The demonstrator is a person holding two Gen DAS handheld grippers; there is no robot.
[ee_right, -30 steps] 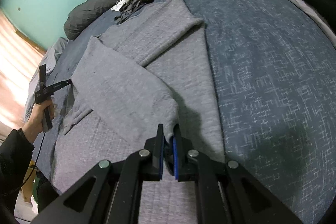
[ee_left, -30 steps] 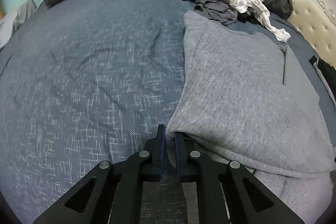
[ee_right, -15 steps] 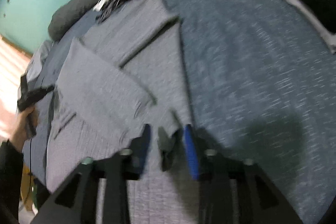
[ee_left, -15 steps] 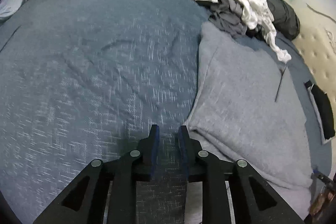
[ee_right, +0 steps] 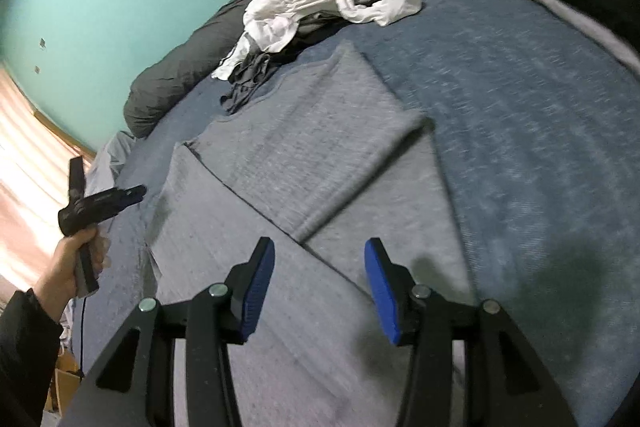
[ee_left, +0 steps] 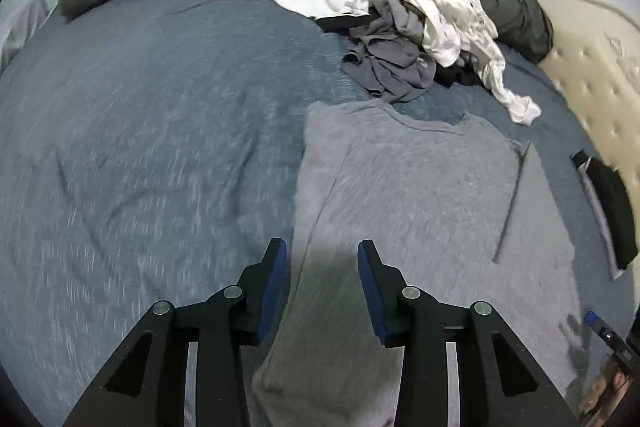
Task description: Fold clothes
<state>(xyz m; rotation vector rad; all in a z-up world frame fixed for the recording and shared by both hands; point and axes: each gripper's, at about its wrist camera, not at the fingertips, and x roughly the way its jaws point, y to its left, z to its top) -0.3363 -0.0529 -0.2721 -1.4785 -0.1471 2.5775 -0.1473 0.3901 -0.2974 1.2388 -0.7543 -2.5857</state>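
Left view: one grey shirt (ee_left: 420,211) is lying on the bed (ee_left: 140,147), one heap (ee_left: 404,27) beyond. My left gripper (ee_left: 322,259) is opening, empty, hanging over the shirt's edge. Right view: my right gripper (ee_right: 318,259) is gaping, released, over the folded shirt.

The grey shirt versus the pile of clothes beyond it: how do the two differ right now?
The grey shirt lies flat with its sides folded in; the pile of clothes is crumpled and heaped. The shirt is a single grey piece; the pile mixes white and dark grey garments. The shirt sits nearer the grippers, the pile further off. Both rest on the blue bedspread.
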